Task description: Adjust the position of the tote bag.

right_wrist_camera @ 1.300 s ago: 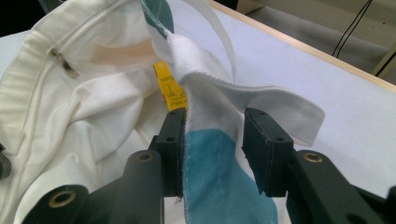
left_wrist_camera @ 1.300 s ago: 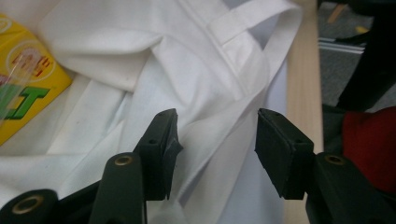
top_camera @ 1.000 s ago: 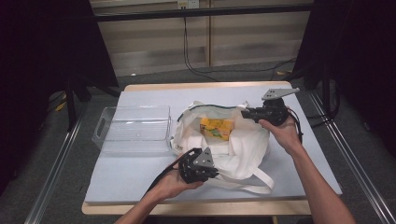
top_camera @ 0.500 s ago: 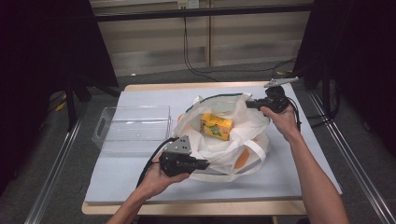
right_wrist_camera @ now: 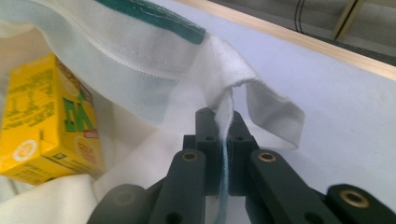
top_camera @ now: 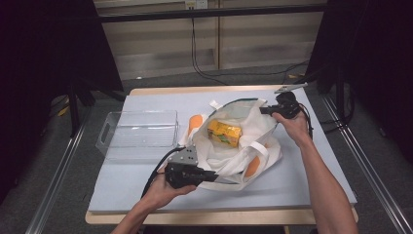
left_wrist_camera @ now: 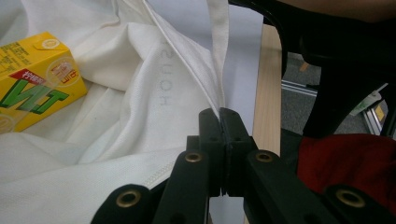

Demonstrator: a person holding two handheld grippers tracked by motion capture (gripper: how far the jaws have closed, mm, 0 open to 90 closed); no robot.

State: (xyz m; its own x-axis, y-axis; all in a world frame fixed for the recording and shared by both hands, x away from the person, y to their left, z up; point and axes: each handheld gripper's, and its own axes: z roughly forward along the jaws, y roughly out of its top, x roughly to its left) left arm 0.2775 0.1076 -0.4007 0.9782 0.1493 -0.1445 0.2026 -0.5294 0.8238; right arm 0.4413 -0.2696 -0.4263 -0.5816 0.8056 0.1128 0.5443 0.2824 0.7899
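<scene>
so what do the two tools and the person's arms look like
Both tools are black. The left tool has a grey three-cornered plate on top and a black cable trailing back past the hand. The right tool carries a similar grey plate and a black cable looping by the wrist. In the gripper views, each has two flat black jaws on linked arms with brass-coloured rivets. Both forearms are bare, with no sleeves showing.

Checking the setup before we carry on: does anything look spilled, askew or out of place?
One orange object lies on the mat just outside the bag, at its left edge, and an orange patch shows at the bag's lower right. The yellow carton lies on its side inside. Nothing looks spilled or torn.
</scene>
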